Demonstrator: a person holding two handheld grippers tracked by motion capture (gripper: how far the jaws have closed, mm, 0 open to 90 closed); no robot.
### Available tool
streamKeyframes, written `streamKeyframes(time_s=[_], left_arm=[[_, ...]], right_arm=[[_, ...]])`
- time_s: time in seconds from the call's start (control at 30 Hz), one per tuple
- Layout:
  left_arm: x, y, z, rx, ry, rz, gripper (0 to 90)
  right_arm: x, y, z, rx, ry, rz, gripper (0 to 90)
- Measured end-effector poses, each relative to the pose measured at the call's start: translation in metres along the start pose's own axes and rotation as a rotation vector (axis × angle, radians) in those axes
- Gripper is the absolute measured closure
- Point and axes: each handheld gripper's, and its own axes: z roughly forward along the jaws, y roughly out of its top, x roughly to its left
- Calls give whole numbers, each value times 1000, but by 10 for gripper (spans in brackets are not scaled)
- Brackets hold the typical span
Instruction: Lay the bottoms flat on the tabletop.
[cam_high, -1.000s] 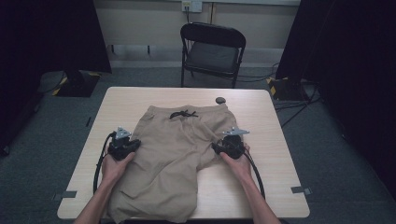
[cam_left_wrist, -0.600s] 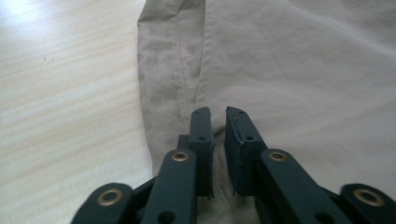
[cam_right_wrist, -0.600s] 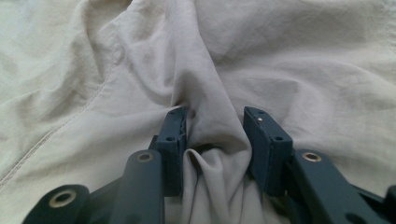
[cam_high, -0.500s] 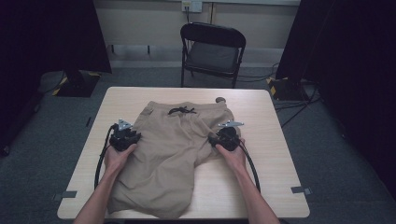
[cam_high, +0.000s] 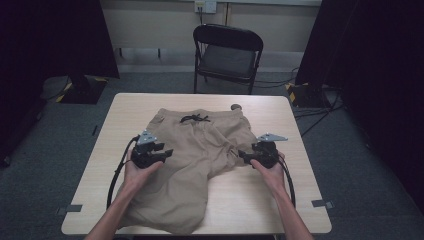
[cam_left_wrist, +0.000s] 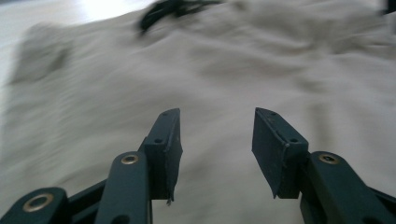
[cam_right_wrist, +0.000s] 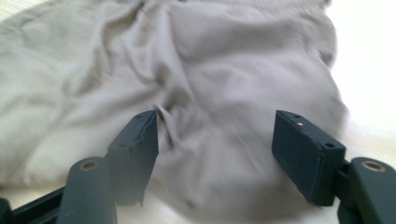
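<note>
So the khaki shorts (cam_high: 200, 155) were lying flat-ish on the wooden table (cam_high: 300, 200), waistband and black drawstring (cam_high: 194, 118) pointing toward the folding chair (cam_high: 227, 55), one leg folded across and the other running down to the near edge. The left gripper (cam_high: 165, 151) sat over the left side of the fabric, and its jaws had just been opening, nothing between them, cloth loose below. Same deal with the right gripper (cam_high: 243, 155) by the right hem: its jaws had just been spreading wide, with rumpled fabric under them but no pinch.
</note>
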Motion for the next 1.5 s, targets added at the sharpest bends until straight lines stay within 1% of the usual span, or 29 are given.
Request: streamKeyframes(time_s=[0.03,0.07,0.13,0.27,0.3,0.37,0.4,0.43,0.5,0.53,0.57,0.67,0.73,0.83,0.93,0.97,1.0,1.03,1.07,1.1,1.17,1.23,1.3,1.33,1.37,1.4,1.43,1.47,1.5], left_arm=[[-8,3,2,-7,-22,0,521],[-16,6,5,-9,-44,16,521],[-30,12,12,-10,-96,15,521],[-57,22,29,-24,-170,13,519],[-63,24,35,-22,-181,28,514],[-72,26,46,-16,-204,35,493],[-75,26,50,-14,-194,39,482],[-78,25,57,-3,-198,39,463],[-78,22,68,16,-206,14,432],[-77,20,73,34,-222,7,407],[-76,17,77,57,-213,3,398],[-73,9,86,96,-198,10,363],[-72,5,86,81,-199,3,356],[-72,6,83,67,-202,14,358],[-73,12,79,14,-224,1,359],[-73,15,78,-5,-220,3,359],[-73,18,78,-25,-233,1,357],[-74,20,78,-46,-233,-11,355],[-73,22,78,-49,-221,-7,354],[-73,22,80,-64,-228,-15,347],[-72,21,83,-63,-236,-37,342],[-71,18,88,-27,-218,-47,344],[-67,14,93,1,-203,-62,406],[-65,13,93,8,-191,-68,531],[-61,11,94,12,-180,-87,610],[-58,11,94,14,-181,-93,704],[-57,11,94,22,-162,-83,797],[-56,10,95,17,-157,-97,852],[-54,10,95,19,-166,-106,862]], right_arm=[[-3,-4,-1,9,-5,6,301],[-6,-8,-2,15,-3,16,298],[-9,-15,-2,19,-8,22,292],[-10,-21,1,34,-17,21,275],[-10,-21,3,40,-23,18,276],[-9,-21,6,45,-42,7,290],[-8,-21,9,51,-54,3,302],[-8,-21,11,53,-62,-2,351],[-8,-22,15,52,-74,-11,501],[-8,-21,16,44,-66,3,604],[-9,-21,16,38,-41,16,708],[-6,-19,19,28,-6,24,831],[0,-14,17,9,19,13,849],[10,2,10,-35,57,-3,853],[21,21,7,-58,100,-24,853],[25,27,8,-67,110,-28,852],[30,31,9,-70,120,-31,852],[34,35,12,-70,136,-38,851],[39,39,16,-69,154,-42,850],[43,41,20,-67,166,-45,850],[52,46,28,-65,185,-53,850],[60,49,34,-57,204,-64,849],[65,50,38,-56,216,-72,843],[67,51,40,-51,223,-78,833],[68,51,41,-47,228,-80,820],[68,50,41,-47,236,-77,798],[68,50,40,-48,242,-75,758],[68,50,40,-45,242,-79,709],[68,50,39,-46,237,-81,657]])
